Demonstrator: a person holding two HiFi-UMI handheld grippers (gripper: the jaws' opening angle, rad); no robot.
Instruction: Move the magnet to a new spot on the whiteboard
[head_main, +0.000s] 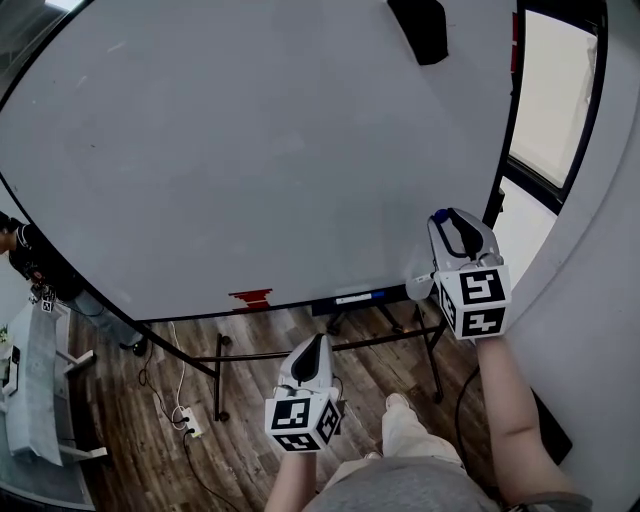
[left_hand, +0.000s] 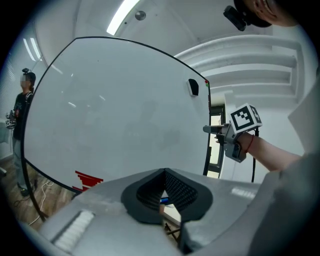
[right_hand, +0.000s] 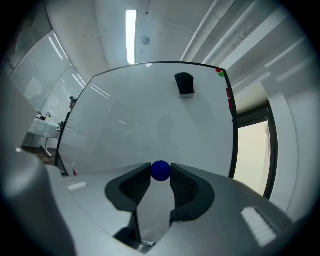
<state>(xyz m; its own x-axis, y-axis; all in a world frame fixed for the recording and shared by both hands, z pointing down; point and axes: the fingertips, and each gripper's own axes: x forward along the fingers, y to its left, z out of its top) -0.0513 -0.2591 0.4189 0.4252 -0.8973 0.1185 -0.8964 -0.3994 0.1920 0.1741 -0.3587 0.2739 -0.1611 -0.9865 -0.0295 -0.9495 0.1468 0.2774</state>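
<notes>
A small blue round magnet (right_hand: 160, 170) sits pinched between the tips of my right gripper (right_hand: 160, 171), which is shut on it. The big whiteboard (right_hand: 150, 120) fills the view behind it; whether the magnet touches the board I cannot tell. In the head view my right gripper (head_main: 451, 218) is held up near the whiteboard's (head_main: 250, 150) lower right corner. My left gripper (head_main: 318, 342) hangs lower, below the board's bottom edge, its jaws shut with nothing in them. The left gripper view shows its own closed jaws (left_hand: 164, 172) and, to the right, my right gripper (left_hand: 214, 129).
A black eraser (head_main: 420, 28) sticks high on the board's right side. Red marks (head_main: 250, 297) sit at the bottom edge by the pen tray (head_main: 355, 298). The board's stand legs (head_main: 330, 345) spread over the wooden floor. A person (head_main: 25, 255) stands at the left. A window (head_main: 555, 90) is right.
</notes>
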